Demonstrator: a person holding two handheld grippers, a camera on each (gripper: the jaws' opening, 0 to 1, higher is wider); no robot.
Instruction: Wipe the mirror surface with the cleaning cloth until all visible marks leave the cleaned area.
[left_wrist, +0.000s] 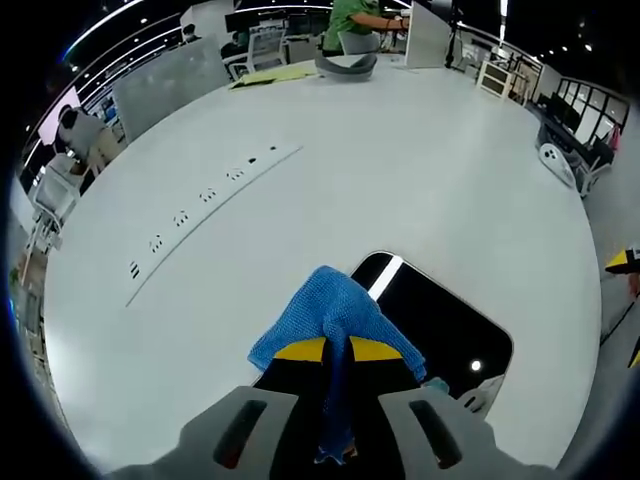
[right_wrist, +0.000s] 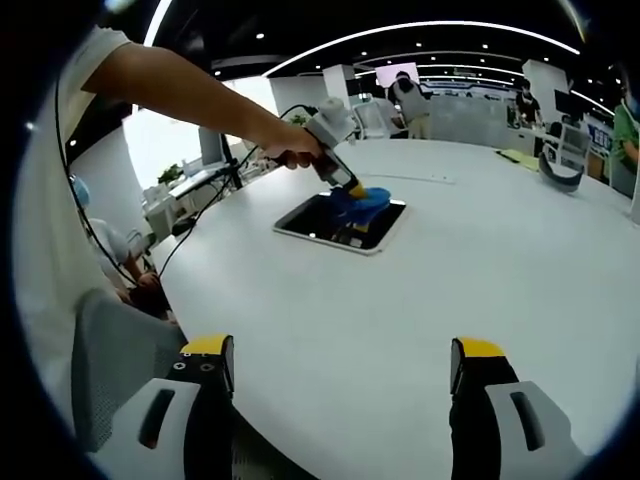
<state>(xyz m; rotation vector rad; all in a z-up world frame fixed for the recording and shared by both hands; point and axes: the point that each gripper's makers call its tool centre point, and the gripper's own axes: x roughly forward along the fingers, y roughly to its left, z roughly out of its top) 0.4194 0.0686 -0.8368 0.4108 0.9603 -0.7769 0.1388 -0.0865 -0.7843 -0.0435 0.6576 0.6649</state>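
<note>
A dark rectangular mirror (left_wrist: 445, 325) lies flat on the white table (left_wrist: 400, 180). A blue cleaning cloth (left_wrist: 335, 310) is clamped in my left gripper (left_wrist: 338, 352), whose yellow-tipped jaws are shut on it and press it onto the mirror's near end. In the right gripper view the mirror (right_wrist: 325, 225) sits far ahead, with the cloth (right_wrist: 360, 198) on its far corner under the left gripper (right_wrist: 352, 190), held by a person's hand. My right gripper (right_wrist: 342, 375) hangs open over bare table, well short of the mirror.
A long strip of sockets (left_wrist: 205, 200) runs across the table to the left of the mirror. Chairs and desks stand beyond the table's far edge, with a seated person (left_wrist: 350, 20) there. The person's arm (right_wrist: 170, 85) crosses the upper left of the right gripper view.
</note>
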